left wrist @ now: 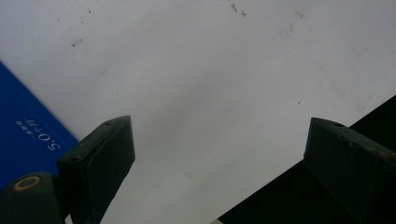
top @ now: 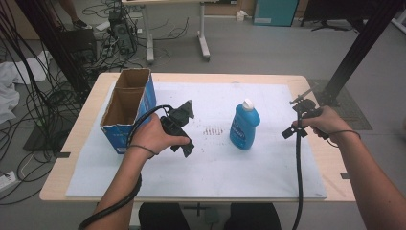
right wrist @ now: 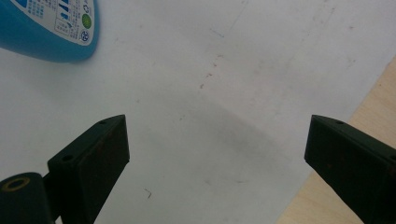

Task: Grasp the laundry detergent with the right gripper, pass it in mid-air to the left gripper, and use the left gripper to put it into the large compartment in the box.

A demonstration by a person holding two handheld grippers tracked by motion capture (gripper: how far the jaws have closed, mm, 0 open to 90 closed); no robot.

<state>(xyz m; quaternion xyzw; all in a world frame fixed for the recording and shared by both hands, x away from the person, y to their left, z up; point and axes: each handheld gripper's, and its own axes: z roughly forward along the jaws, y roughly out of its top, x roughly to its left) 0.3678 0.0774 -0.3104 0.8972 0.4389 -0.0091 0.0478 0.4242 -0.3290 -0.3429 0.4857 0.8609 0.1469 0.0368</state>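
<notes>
Box: the open blue cardboard box (top: 125, 108) stands well to the left of the bottle, at the left edge of the white sheet (top: 206, 167), its two compartments facing up and apparently empty.

Left tongs: your left tongs (top: 184, 125) hover between the box and the bottle, just beside the box wall. In the left gripper view the jaws stand wide apart with nothing between them, bare sheet below and a corner of blue box (left wrist: 23, 140) at the left.

Bottle: the blue bottle (top: 244, 125) with its white cap stands upright near the middle of the counter (top: 86, 115), touched by neither tongs. This is the thing to pick up, by my reading.

Right tongs: your right tongs (top: 297, 120) hang to the right of the bottle, well apart from it. The right gripper view shows their jaws spread wide and empty, with the bottle's base (right wrist: 51, 28) at the upper left.

Step in hand: approach and grasp. Bring the right tongs level toward the bottle's body below the shoulder, centre it between the jaws, then close squarely across the narrower faces.

Care: the bottle is tall and curved; a nudge from one jaw could tip it, so close gently and evenly.
</notes>
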